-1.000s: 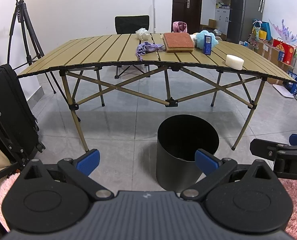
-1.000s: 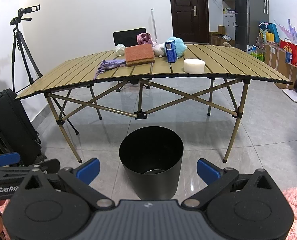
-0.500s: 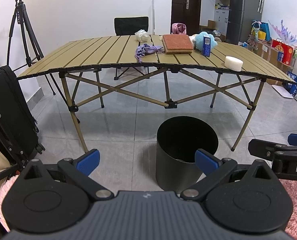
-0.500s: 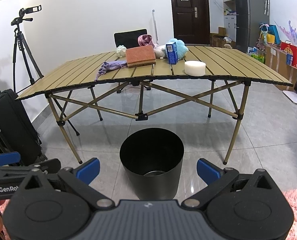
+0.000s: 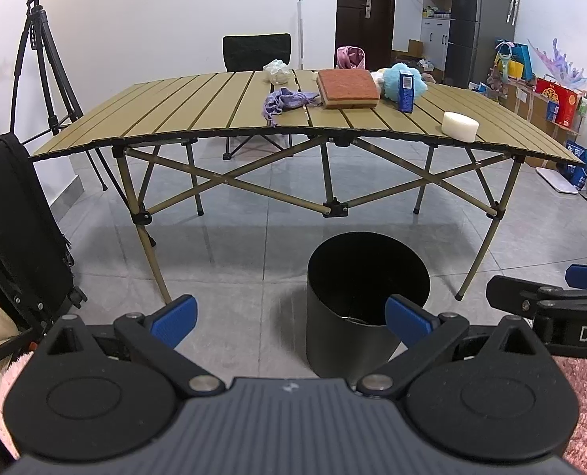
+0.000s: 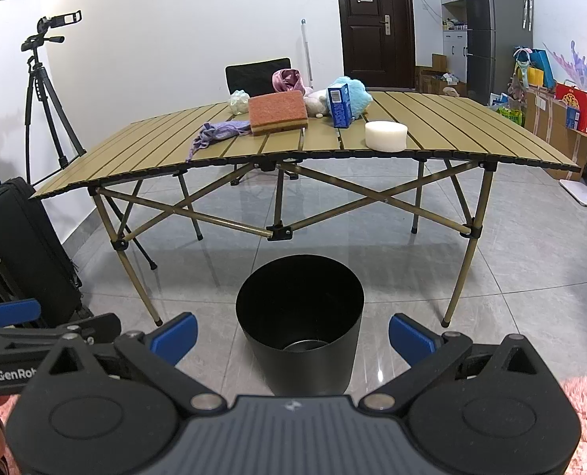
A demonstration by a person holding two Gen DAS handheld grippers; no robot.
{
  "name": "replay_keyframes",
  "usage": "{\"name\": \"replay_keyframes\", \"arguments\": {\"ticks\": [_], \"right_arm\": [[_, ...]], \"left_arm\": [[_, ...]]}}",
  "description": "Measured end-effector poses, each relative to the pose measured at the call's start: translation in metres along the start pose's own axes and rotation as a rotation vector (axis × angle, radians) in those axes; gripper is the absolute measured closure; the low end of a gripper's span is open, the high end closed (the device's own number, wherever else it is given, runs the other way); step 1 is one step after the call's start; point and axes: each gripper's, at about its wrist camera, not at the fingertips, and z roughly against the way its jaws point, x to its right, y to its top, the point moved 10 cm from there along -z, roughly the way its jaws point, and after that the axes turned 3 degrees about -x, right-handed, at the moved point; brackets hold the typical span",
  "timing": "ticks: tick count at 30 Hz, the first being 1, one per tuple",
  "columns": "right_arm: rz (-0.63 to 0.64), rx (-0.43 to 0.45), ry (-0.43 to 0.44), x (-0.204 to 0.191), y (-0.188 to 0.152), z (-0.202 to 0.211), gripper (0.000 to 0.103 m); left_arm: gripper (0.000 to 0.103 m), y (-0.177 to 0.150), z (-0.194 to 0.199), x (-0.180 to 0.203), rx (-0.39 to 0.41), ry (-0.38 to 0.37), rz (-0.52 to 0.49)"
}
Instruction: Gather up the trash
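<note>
A black round bin stands on the floor in front of a folding slatted table; it also shows in the right wrist view. On the table lie a purple cloth, an orange sponge block, a blue carton, a white round puck, a blue fluffy ball and a crumpled white wad. My left gripper is open and empty, low and well short of the table. My right gripper is open and empty, over the near side of the bin.
A black suitcase stands at the left. A camera tripod is behind it. A black chair sits beyond the table. Boxes and bags line the right wall. Pink rug lies at lower right.
Both grippers have risen slightly, so the table top shows a bit more from above. Both stay open and empty. Nothing on the table moved.
</note>
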Motion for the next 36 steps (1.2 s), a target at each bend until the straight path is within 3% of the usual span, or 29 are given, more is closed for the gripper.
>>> {"name": "replay_keyframes", "arguments": {"ticks": [10,21,36], "right_arm": [[-0.001,0.027,0.006,0.002,0.018,-0.01,0.0],[-0.008,0.127,-0.018,0.017,0.069,-0.034,0.0],[-0.017,0.204,-0.033,0.047,0.139,-0.104,0.0]], "left_arm": [[0.0,0.021,-0.011,-0.003,0.017,0.012,0.006],[0.0,0.067,-0.039,-0.008,0.047,0.024,0.021],[0.0,0.14,-0.105,-0.003,0.076,0.013,0.056]]}}
